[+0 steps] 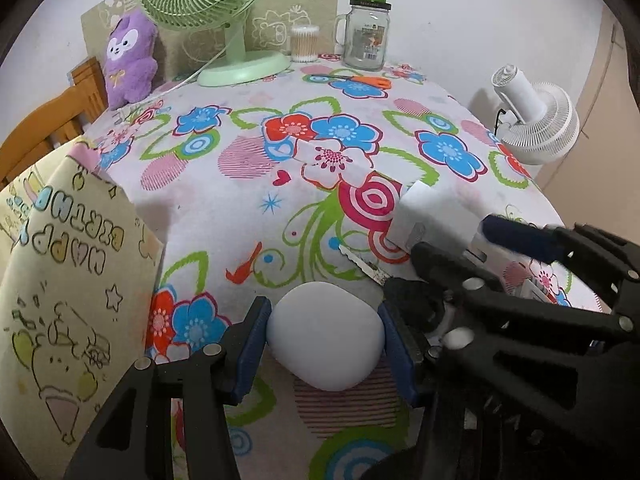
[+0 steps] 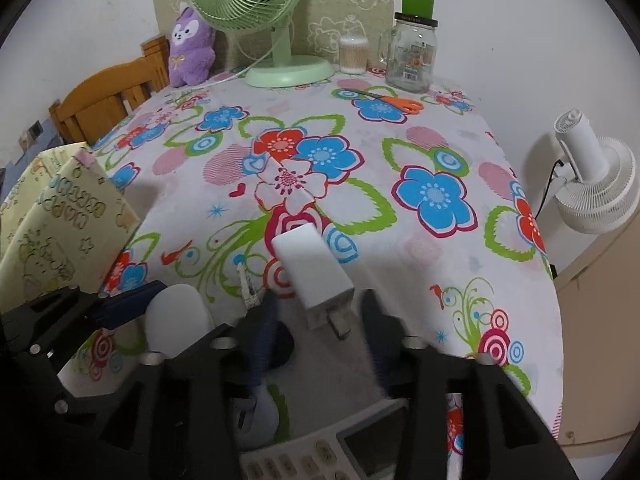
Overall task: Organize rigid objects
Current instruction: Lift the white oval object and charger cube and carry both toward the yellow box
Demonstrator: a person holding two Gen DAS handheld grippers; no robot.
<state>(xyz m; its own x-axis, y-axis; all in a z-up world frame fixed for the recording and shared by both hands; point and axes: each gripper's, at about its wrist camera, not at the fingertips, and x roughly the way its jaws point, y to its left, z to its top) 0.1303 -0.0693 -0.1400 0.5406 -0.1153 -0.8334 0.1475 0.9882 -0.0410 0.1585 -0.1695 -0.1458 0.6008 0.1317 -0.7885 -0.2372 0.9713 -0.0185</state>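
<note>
My left gripper (image 1: pixel 326 344) is shut on a smooth white rounded case (image 1: pixel 326 338), its blue pads pressing both sides just above the flowered tablecloth (image 1: pixel 248 208). The case also shows in the right wrist view (image 2: pixel 178 318). My right gripper (image 2: pixel 320 316) is open around the pronged end of a white plug charger (image 2: pixel 314 276), which lies on the cloth; the jaws stand apart from it. The charger shows in the left wrist view (image 1: pixel 432 212). A small serrated knife (image 1: pixel 362 266) lies between the two grippers.
A yellow printed gift box (image 1: pixel 60 280) stands at the left. A remote control (image 2: pixel 320 452) lies under my right gripper. At the back are a green fan (image 1: pixel 224 20), purple plush (image 1: pixel 128 60), cotton swab tub (image 1: pixel 305 43), glass jar (image 1: pixel 366 34) and orange scissors (image 1: pixel 356 79). A white fan (image 1: pixel 536 120) is off the right edge.
</note>
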